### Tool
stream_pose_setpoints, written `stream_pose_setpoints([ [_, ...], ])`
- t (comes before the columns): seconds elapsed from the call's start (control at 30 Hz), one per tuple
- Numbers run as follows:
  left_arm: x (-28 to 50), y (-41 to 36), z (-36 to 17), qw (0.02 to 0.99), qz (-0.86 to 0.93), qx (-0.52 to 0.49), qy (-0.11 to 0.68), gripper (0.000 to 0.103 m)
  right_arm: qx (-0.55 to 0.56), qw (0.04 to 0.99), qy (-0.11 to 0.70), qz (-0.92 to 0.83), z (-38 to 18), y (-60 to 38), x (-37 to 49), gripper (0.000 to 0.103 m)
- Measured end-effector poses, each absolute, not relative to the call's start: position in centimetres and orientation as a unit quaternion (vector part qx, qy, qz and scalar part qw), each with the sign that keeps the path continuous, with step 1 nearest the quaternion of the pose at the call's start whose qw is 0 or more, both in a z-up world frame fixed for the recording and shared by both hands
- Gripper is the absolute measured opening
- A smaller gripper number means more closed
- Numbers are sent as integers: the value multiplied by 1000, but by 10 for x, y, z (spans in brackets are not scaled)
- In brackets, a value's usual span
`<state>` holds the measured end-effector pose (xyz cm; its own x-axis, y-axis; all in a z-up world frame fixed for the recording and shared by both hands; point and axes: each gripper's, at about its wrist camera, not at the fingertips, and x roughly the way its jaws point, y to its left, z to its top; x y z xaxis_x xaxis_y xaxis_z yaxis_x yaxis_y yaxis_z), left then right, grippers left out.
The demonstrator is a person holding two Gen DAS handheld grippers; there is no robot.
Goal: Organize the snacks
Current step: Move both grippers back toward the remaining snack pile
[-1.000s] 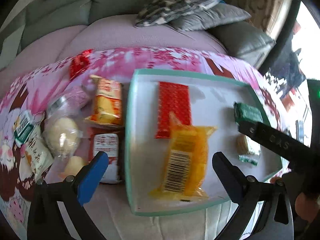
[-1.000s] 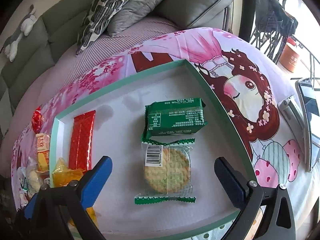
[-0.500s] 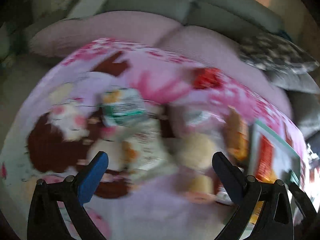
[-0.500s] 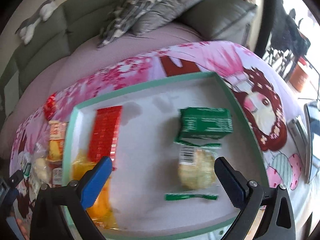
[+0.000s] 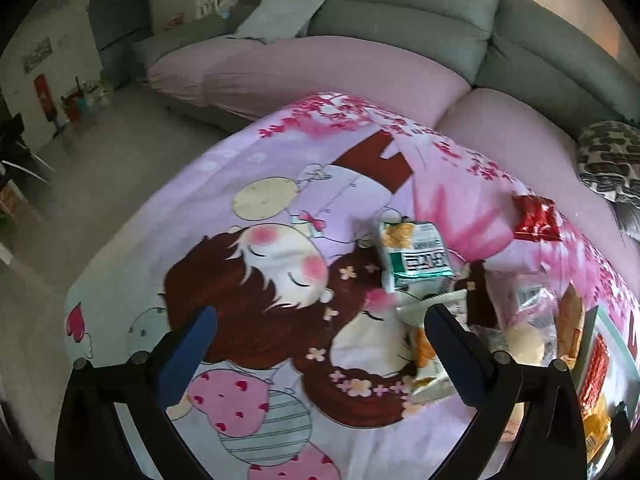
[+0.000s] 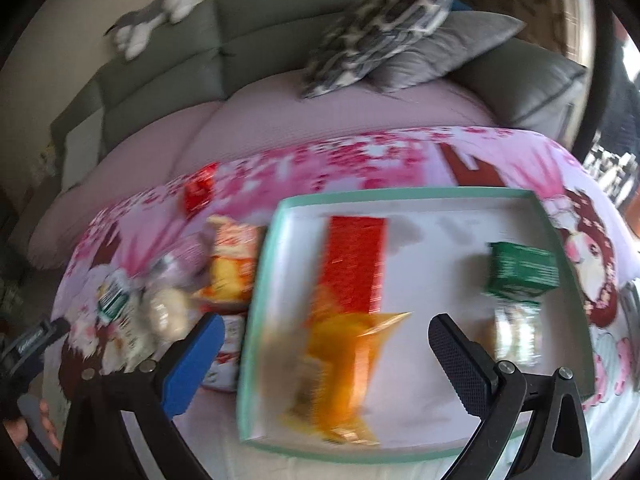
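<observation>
Left tool (image 5: 320, 344) spread, empty over the cartoon cloth (image 5: 248, 184); right tool (image 6: 324, 344) spread above the tray (image 6: 440, 196).

A grey-green sofa (image 5: 404, 20) is set along the far side, with pale pink seat cushions (image 5: 320, 76) laid in front of its backrest. A patterned pillow (image 6: 380, 24) is stacked on a plain grey pillow (image 6: 448, 52) at the sofa's right end. A plush toy (image 6: 156, 12) is laid on top of the backrest. A grey floor (image 5: 100, 152) is seen to the left, backed by a light wall (image 5: 48, 12) and a dark cabinet (image 5: 120, 36). Strong daylight is admitted at the right edge (image 6: 612, 152).
</observation>
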<state>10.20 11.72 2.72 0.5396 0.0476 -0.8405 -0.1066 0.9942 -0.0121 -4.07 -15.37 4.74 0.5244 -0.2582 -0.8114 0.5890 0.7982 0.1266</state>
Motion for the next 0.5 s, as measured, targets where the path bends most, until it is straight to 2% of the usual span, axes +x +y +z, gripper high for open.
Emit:
stream_pose_setpoints([
  [0.23, 102, 131, 20, 862, 63, -56, 500, 103, 196, 864, 431, -174, 41, -114, -19, 103],
  [0.5, 104, 132, 12, 853, 36, -71, 515, 103, 205, 866, 426, -163, 41, -115, -9, 103],
])
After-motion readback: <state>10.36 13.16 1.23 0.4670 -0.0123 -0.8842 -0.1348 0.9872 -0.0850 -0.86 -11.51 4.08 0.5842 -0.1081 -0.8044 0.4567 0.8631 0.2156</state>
